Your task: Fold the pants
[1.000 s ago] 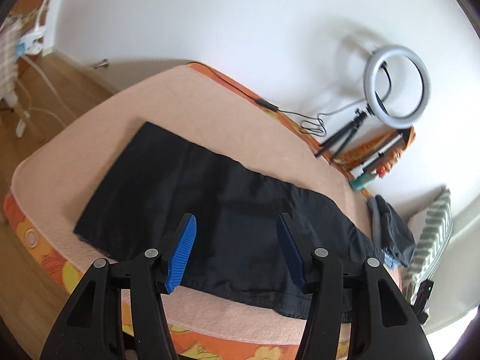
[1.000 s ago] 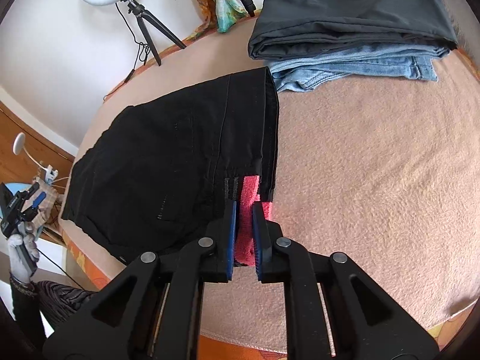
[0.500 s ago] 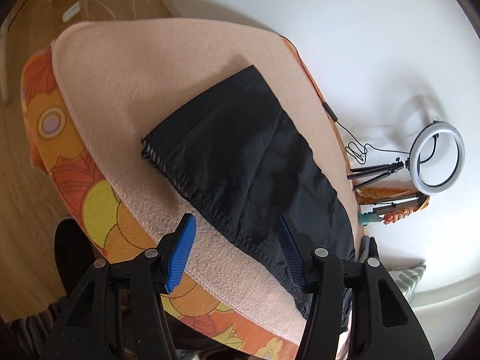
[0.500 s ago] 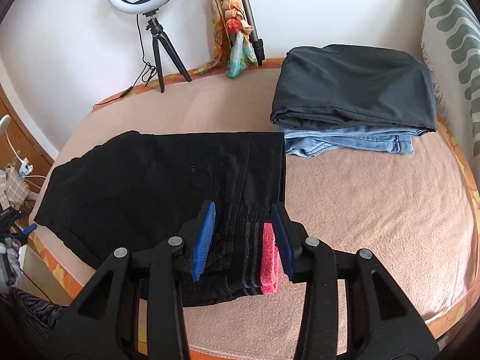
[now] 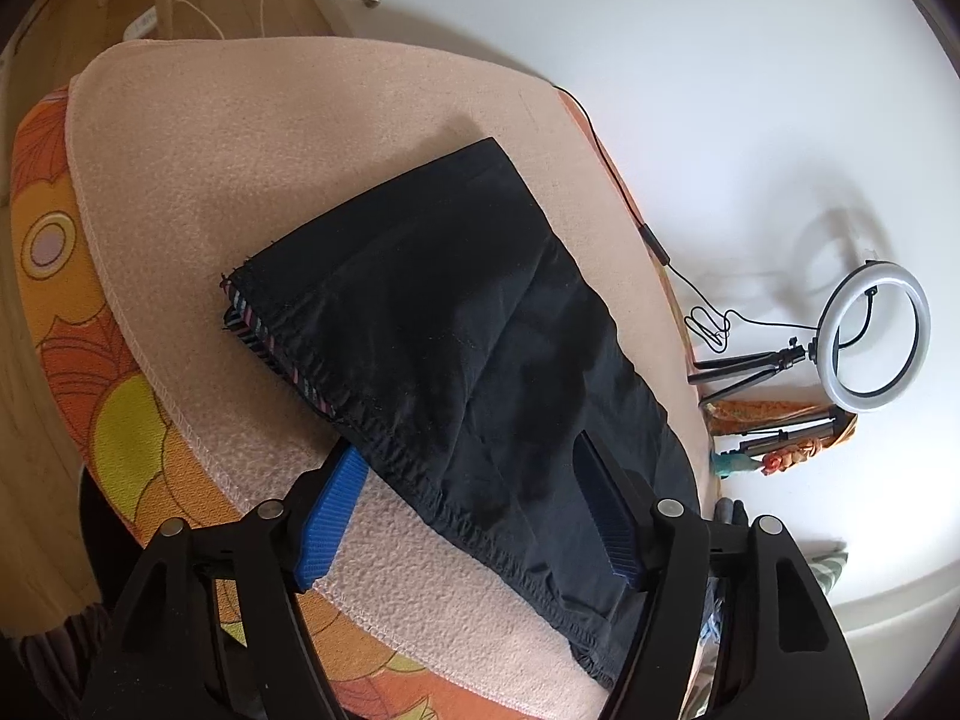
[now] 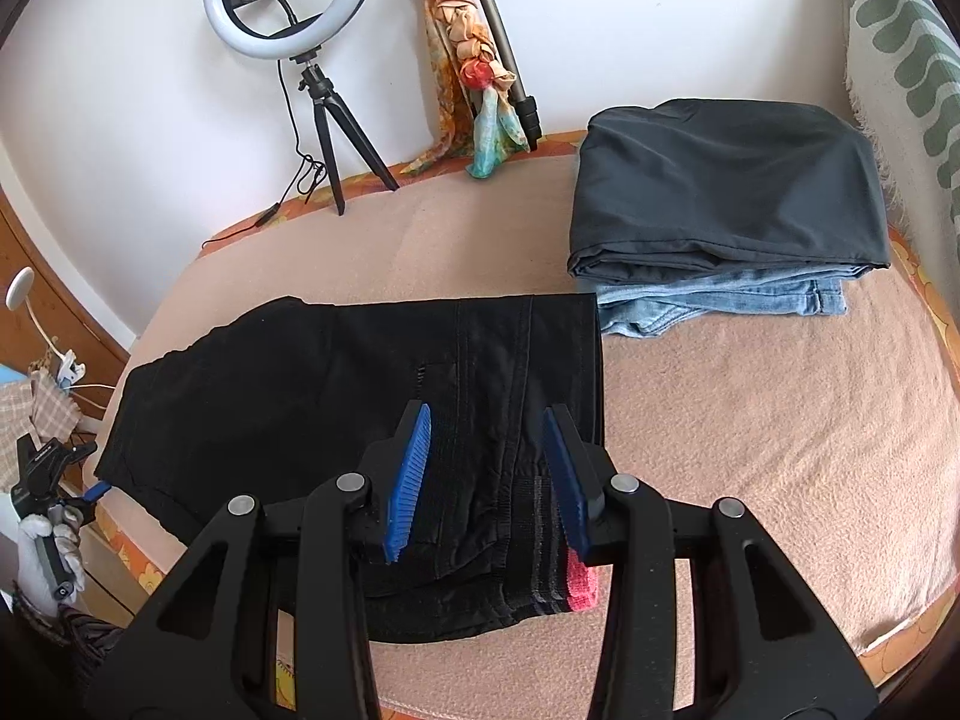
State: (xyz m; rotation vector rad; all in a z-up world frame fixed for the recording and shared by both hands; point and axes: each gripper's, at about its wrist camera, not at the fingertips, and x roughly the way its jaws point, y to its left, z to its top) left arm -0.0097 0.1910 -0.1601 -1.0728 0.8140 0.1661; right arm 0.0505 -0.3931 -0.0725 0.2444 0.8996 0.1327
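We note the right tool (image 6: 486, 474) has let go of the waistband and now hovers spread above the black cotton pants (image 6: 336, 396), which lie flat on the peach fleece bed cover (image 6: 750, 420). The left tool (image 5: 474, 516) has dropped toward the hem edge, its jaws opening with nothing pinched; we judge a fresh grasp for the next fold is coming.

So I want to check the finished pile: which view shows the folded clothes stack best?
The right wrist view: the dark grey folded garment lies on folded jeans, fully visible on the blanket. The left wrist view shows only a sliver of the stack behind the claw.
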